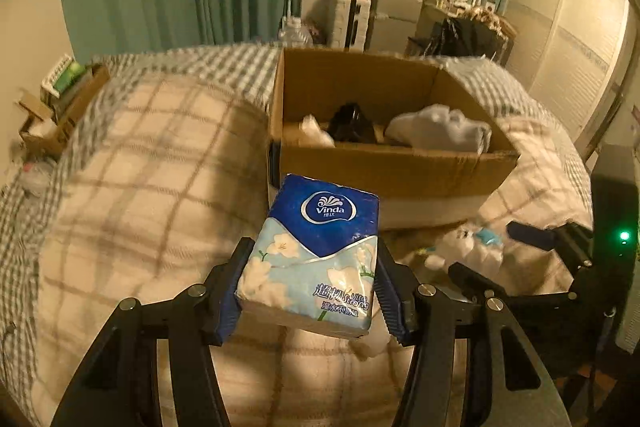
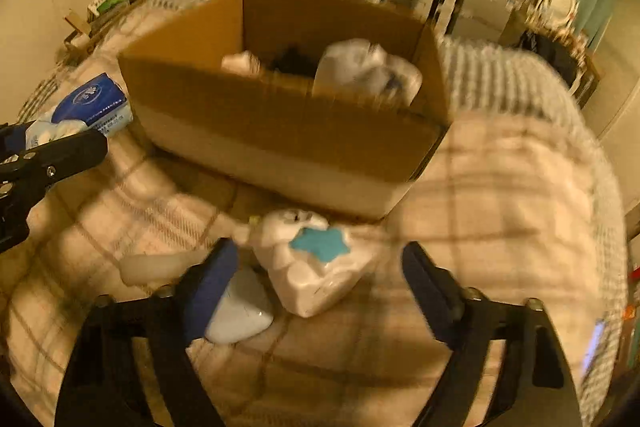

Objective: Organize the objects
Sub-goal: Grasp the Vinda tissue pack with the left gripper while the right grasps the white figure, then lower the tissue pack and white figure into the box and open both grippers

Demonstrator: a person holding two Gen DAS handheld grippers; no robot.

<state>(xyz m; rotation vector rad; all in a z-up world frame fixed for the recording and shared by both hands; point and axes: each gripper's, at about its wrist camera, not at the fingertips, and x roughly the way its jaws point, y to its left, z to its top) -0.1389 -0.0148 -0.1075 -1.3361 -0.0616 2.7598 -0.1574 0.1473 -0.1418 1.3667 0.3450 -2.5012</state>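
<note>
Left wrist view: a blue-and-white plastic-wrapped tissue pack with a flower print [image 1: 316,255] is pinched between the ribbed blue pads of the left gripper [image 1: 310,291], 1 pad on each long side, and is held above the plaid cream quilt [image 1: 140,167], just in front of the open brown cardboard box [image 1: 392,171]. Inside the box 3 items are already seen: a crumpled white cloth bundle [image 1: 440,127], a dark black object [image 1: 352,123] and a smaller white piece [image 1: 316,131], too blurred to be identified. So part of the sorting is judged done.

In the right wrist view the right gripper [image 2: 320,279] is seen with its fingers spread wide; nothing is pinched. Between them, on the quilt, a white soft toy-like object with a teal star patch [image 2: 316,267] is lying, close to the left pad, with no pressing shown. A pale rounded white case [image 2: 240,311] is lying just beside it, partly hidden by the left finger. A whitish elongated item [image 2: 156,267] is also seen on the quilt, blurred.

Left to do, as judged: the tissue pack is not yet in the box, and at least 3 loose things are still waiting on the quilt in front of the box. Task is judged roughly halfway.
</note>
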